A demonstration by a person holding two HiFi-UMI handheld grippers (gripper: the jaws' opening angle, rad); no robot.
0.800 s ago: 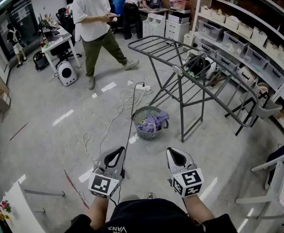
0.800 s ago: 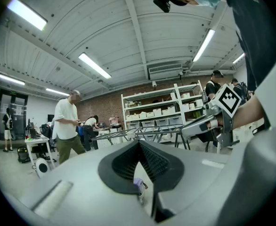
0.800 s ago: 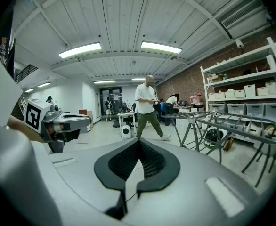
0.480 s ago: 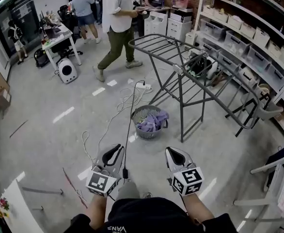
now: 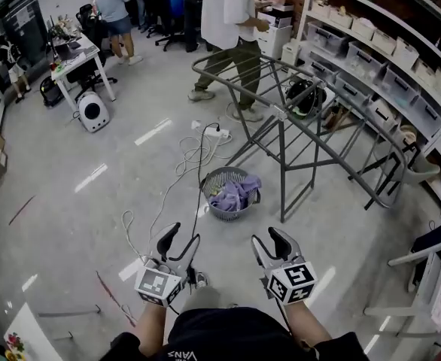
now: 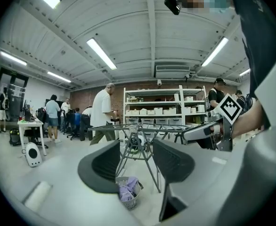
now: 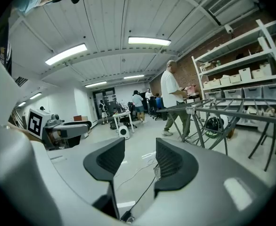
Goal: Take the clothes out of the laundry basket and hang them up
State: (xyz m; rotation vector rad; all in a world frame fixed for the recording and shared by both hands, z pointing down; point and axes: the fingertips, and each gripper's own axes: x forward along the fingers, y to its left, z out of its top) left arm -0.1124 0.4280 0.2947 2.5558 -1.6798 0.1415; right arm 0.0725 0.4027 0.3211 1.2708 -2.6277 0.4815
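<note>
A round grey mesh laundry basket (image 5: 222,180) stands on the floor with lilac clothes (image 5: 235,193) heaped in it, at the foot of a grey drying rack (image 5: 311,128) whose rails are bare. My left gripper (image 5: 180,238) and right gripper (image 5: 271,240) hover side by side short of the basket, both open with nothing between their fingers. In the left gripper view, the basket (image 6: 128,193) shows low between the spread jaws of the left gripper (image 6: 137,162), the rack (image 6: 142,128) behind it. The right gripper (image 7: 140,160) frames bare floor, with the rack (image 7: 223,110) to its right.
White and black cables (image 5: 194,156) and a power strip (image 5: 213,133) lie on the floor ahead of the basket. A person in a white shirt (image 5: 232,13) walks at the rack's far end. Shelves with boxes (image 5: 378,55) line the right wall; a desk (image 5: 74,55) stands back left.
The person in the white shirt has walked from the back left over to the rack's far end. The basket sits a little nearer in view. Both grippers' fingers now show spread apart.
</note>
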